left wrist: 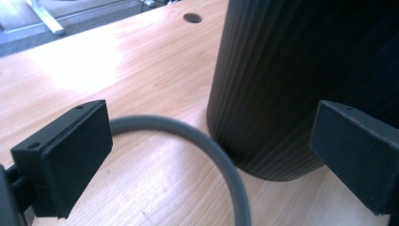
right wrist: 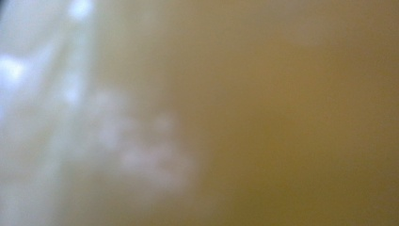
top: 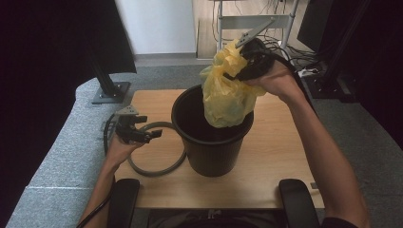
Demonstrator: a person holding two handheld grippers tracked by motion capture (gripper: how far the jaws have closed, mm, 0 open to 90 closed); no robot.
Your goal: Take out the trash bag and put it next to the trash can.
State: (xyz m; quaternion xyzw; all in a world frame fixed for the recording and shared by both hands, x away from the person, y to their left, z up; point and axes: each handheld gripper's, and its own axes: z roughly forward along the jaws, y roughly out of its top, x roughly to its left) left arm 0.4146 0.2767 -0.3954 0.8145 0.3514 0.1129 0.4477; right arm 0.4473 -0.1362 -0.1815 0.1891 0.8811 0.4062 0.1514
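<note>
From the high view I see my right gripper (top: 240,71) raised above the far right rim of the black bin (top: 214,142), clenched on the bunched neck of a yellow plastic bag (top: 225,92); the jaws themselves are buried in the crumpled plastic and under my hand, so I read the grip from how the bag hangs from them. The bag's lower bulge dips past the bin's rim into the opening, and its bottom end is lost against the dark inside, so I cannot tell whether it touches anything in there. The right gripper view gives me just a blurred wash of yellow-brown with pale patches at the left, probably the bag (right wrist: 282,117) pressed up against the lens. My left gripper (top: 149,135) sits low over the wooden table (top: 275,156), left of the bin, jaws released and spread wide with nothing between them. In the left gripper view the two black pads stand well apart, the ribbed wall of the bin (left wrist: 291,80) filling the space ahead, its top cut off. A grey ring (top: 157,167) lies flat on the table and curves in against the bin's base (left wrist: 221,160); its near part runs out of the frame.
</note>
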